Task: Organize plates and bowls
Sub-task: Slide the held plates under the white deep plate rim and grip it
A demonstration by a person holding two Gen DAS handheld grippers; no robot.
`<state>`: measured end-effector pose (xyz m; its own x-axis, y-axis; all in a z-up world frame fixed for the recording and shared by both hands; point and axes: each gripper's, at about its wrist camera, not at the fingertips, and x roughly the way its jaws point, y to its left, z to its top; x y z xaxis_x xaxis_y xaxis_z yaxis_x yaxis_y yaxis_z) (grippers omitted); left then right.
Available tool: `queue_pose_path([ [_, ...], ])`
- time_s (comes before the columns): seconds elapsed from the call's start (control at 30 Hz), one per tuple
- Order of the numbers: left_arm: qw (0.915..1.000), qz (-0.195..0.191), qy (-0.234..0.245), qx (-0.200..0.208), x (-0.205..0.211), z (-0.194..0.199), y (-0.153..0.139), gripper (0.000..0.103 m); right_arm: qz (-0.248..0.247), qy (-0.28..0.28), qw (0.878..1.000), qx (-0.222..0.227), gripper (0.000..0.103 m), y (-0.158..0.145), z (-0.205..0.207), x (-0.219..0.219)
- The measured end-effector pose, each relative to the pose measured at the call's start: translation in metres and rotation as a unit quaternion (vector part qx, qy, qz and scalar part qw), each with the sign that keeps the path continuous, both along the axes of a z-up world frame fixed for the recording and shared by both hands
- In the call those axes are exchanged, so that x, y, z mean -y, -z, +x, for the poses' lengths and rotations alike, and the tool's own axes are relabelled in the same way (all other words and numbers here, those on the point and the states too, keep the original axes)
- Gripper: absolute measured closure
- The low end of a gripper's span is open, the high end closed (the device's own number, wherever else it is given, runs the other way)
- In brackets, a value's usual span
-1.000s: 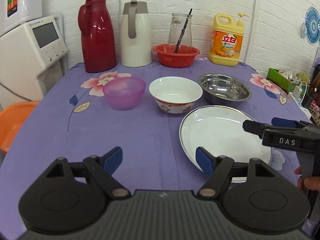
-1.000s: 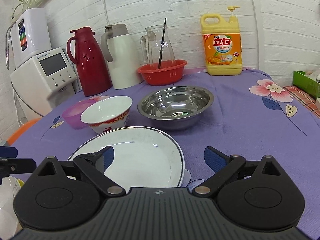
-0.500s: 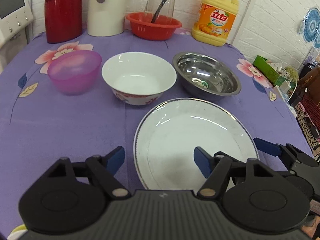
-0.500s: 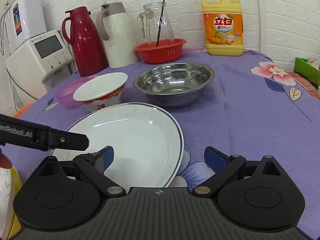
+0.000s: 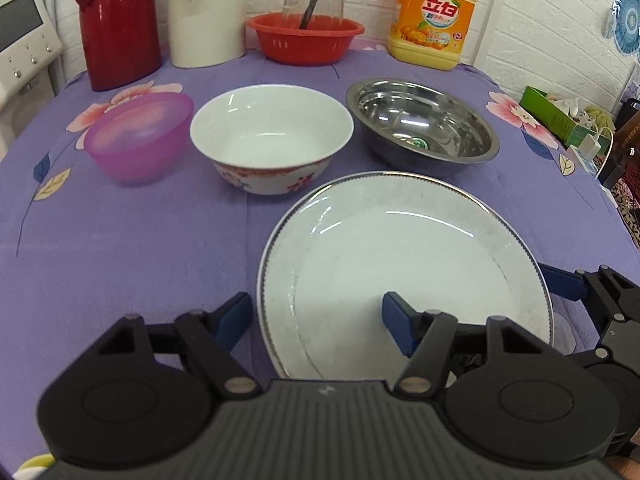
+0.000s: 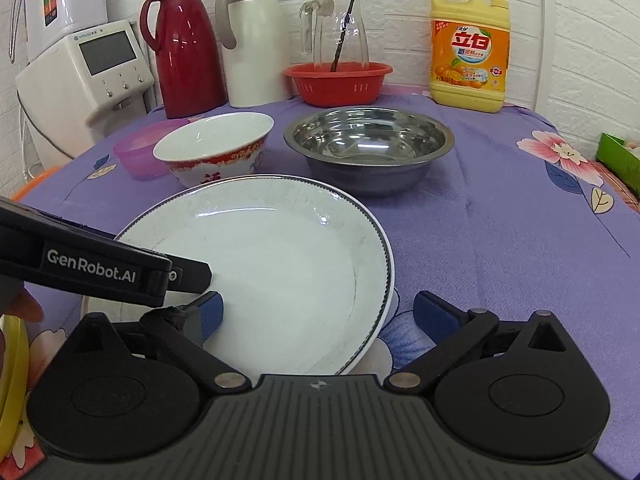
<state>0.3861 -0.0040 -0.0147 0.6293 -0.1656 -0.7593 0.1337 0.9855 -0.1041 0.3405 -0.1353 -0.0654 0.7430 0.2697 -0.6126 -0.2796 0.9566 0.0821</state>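
— Where is the white plate (image 5: 404, 276) found?

— On the purple tablecloth (image 5: 120, 248), in front of the white bowl (image 5: 272, 138) and steel bowl (image 5: 422, 126). A pink bowl (image 5: 138, 142) is seen further left.

— How are the tongs held?

— Both are spread wide. The plate's near rim is straddled by the left gripper (image 5: 316, 320) and the right gripper (image 6: 318, 314).

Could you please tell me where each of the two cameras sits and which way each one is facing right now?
Left wrist: on the left gripper, low at the table's near edge, facing the back wall; its open fingers straddle the white plate's left rim, and the right gripper shows at right.
Right wrist: on the right gripper, facing likewise; its open fingers straddle the plate's right rim, and the left gripper crosses at left.
Shared: plate, white bowl, steel bowl.
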Motion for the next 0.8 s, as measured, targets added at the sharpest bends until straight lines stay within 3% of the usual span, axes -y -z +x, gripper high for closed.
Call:
queue_pose_path([
  [0.07, 0.9999, -0.006, 0.015, -0.001, 0.006, -0.002, 0.0, 0.044, 0.003, -0.011, 1.0, -0.001, 0.0, 0.0, -0.002, -0.004],
  [0.13, 1.0, 0.0, 0.004, -0.001, 0.012, -0.004, -0.001, 0.044, 0.004, -0.033, 0.999, 0.0, 0.0, -0.001, -0.007, -0.013],
  [0.27, 1.0, -0.001, 0.004, 0.003, 0.009, -0.01, -0.007, 0.045, 0.012, -0.019, 1.0, 0.0, 0.0, -0.006, -0.01, -0.016],
  [0.47, 0.9994, -0.008, 0.006, 0.034, 0.001, -0.033, -0.031, 0.045, 0.003, -0.02, 0.998, 0.052, 0.0, -0.026, -0.033, -0.024],
  [0.8, 0.9965, -0.029, -0.021, 0.076, -0.049, -0.108, -0.06, 0.043, 0.015, -0.045, 0.995, 0.09, 0.0, -0.06, -0.092, -0.06],
])
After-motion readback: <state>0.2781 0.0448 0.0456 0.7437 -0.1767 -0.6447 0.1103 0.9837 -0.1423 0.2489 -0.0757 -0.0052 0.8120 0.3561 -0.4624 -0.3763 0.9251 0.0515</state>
